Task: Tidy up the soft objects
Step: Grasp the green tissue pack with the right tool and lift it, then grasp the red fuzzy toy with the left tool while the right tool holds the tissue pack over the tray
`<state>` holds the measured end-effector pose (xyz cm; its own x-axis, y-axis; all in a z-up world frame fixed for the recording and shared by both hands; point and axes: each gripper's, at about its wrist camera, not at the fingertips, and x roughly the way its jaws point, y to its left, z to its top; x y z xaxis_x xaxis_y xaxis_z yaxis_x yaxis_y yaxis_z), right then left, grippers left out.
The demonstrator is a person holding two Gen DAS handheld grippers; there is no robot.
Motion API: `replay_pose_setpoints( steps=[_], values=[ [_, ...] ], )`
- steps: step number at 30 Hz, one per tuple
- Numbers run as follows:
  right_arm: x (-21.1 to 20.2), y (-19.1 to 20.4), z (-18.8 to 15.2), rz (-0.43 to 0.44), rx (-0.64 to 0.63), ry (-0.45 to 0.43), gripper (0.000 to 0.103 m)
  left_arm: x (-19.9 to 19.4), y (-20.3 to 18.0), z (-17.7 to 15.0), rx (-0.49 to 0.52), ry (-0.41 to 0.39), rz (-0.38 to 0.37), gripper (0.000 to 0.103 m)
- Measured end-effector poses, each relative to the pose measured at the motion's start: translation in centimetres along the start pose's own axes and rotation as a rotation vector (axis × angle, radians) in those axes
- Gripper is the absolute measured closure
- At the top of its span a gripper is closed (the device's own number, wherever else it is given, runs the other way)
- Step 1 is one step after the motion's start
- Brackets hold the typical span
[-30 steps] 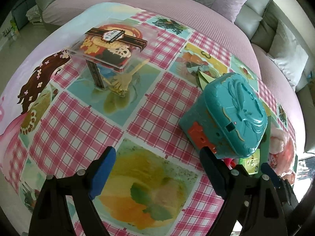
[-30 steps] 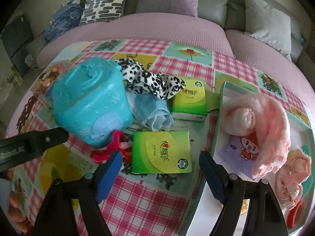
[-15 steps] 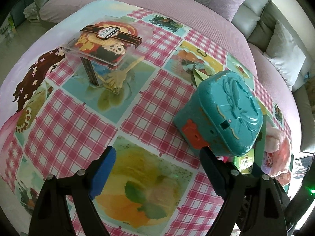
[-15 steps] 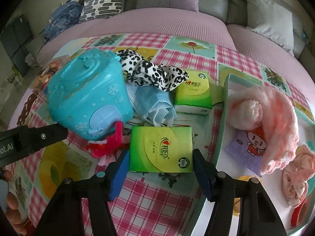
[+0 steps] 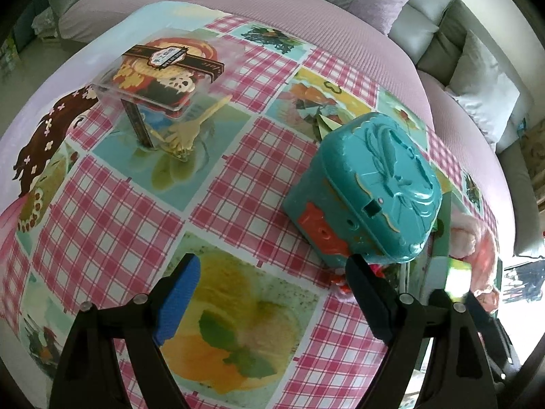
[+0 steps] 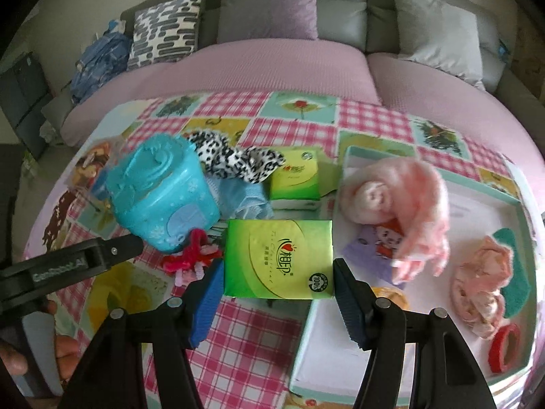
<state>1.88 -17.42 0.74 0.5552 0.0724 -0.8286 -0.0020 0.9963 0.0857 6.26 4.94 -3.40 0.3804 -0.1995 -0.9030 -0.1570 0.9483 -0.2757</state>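
Right tongs (image 6: 277, 294) pinch the near tissue pack (image 6: 278, 259), one pad on each short side; the jaws have just been closing on it. The pack looks lifted slightly off the surface (image 6: 238, 351), though the fisheye view makes that hard to confirm.

Places relative to that pack:
- tray (image 6: 316, 351) just right of it, near corner under the pack's right edge
- pink towel (image 6: 402, 201) inside the tray, right and beyond
- crumpled pink cloth (image 6: 480, 283) and a red ring (image 6: 504, 347) further right in the tray
- red fuzzy piece (image 6: 190, 255) touching or just left of the left pad
- blue mask (image 6: 242, 197) just beyond
- second pack (image 6: 296, 177) beyond that
- leopard cloth (image 6: 235, 160) beyond left
- teal box (image 6: 160, 191) left

Left tongs (image 5: 269, 296) spread wide, nothing between them, hovering over bare surface left of the teal box (image 5: 368, 187).

Risks:
- The pack is soft and slick; the pads grip near its bottom edge, so it may buckle, pivot or slip out on the move to the tray.
- The left pad may snag the red fuzzy piece and drag it along.
- If carried low, the pack may catch the tray wall and get knocked loose.
- The towel fills much of the tray's far part, so a drop there would leave the pack tilted on it.
- Squeezing harder would crush the pack.
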Motion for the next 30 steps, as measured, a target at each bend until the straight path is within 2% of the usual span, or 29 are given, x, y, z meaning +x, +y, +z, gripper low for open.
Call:
replay_pose_setpoints(
  steps=[7,13,21,30],
  values=[
    [-1.5,-1.1,-0.1,-0.023,0.027,-0.027,0.038,-0.2,-0.5,-0.3,0.043,0.02,0.006,0.016],
    [-2.0,-2.1,-0.3,-0.044,0.053,-0.028,0.038,0.3,-2.2,-0.8,0.104,0.055,0.015,0.016],
    [-2.4,-3.3,-1.0,-0.068,0.085,-0.018,0.038,0.6,-4.4,-1.6,0.176,0.056,0.014,0.016],
    [-2.8,-5.6,-2.8,-0.093,0.152,0.002,0.038,1.5,-6.2,-2.0,0.203,0.072,-0.013,0.024]
  ],
)
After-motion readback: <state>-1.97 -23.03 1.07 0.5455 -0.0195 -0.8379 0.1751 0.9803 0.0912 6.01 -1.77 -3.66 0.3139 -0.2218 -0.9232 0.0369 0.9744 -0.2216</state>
